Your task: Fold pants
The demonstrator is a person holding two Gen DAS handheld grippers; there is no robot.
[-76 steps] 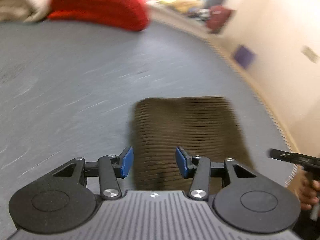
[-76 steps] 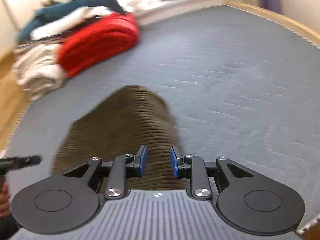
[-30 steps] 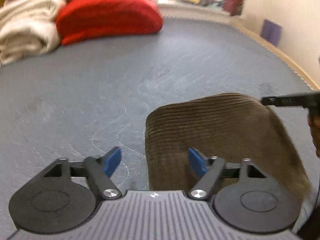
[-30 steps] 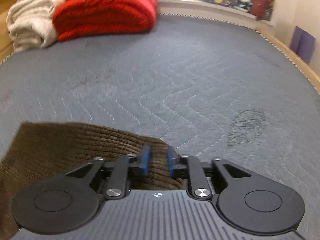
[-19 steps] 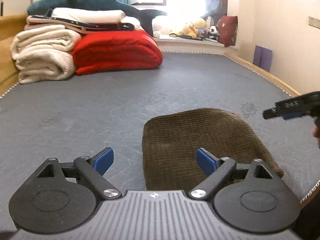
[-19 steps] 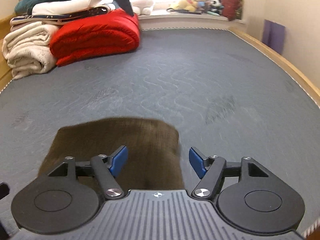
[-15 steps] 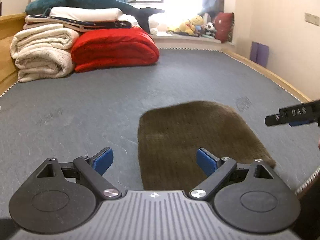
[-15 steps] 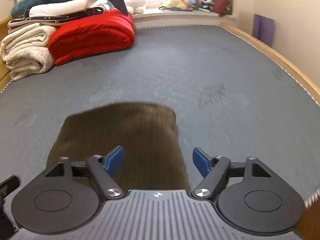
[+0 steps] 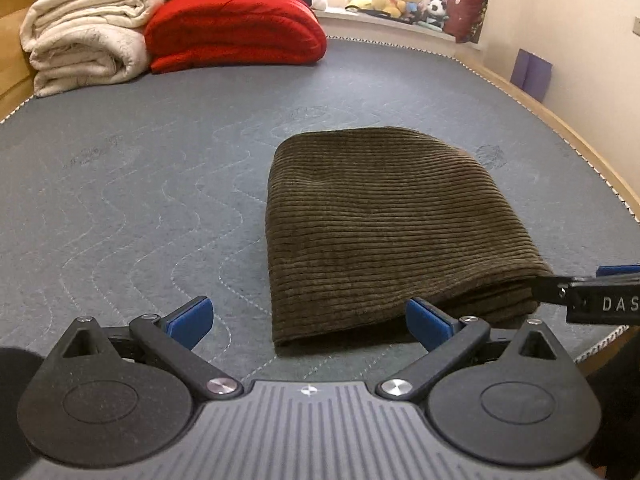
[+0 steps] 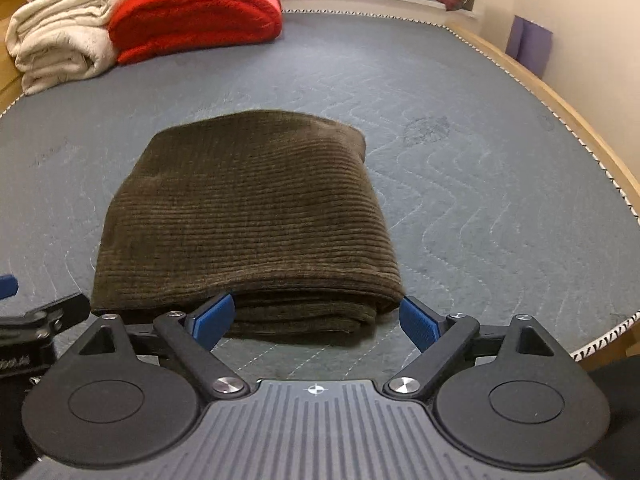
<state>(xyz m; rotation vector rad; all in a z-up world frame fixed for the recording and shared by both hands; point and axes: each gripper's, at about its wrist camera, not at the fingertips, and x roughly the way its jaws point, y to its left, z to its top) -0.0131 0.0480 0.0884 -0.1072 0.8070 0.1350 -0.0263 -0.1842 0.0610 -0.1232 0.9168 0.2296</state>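
Pants [image 9: 384,224] lie folded in a brown corduroy stack on the grey mattress [image 9: 140,168], near its front edge. Left wrist view: your left gripper [image 9: 307,322] is spread wide w/ nothing between the blue pads; pants sit ahead and to the right, right pad just at the stack's near edge. Red blanket [image 9: 236,28] and cream blanket [image 9: 84,36] sit at the far end.

Right wrist view: your right gripper [image 10: 316,322] is also wide apart, holding nothing. Pants [image 10: 248,208] lie right in front, layered edge facing you, pads flanking its near right part. Can't tell if they touch.
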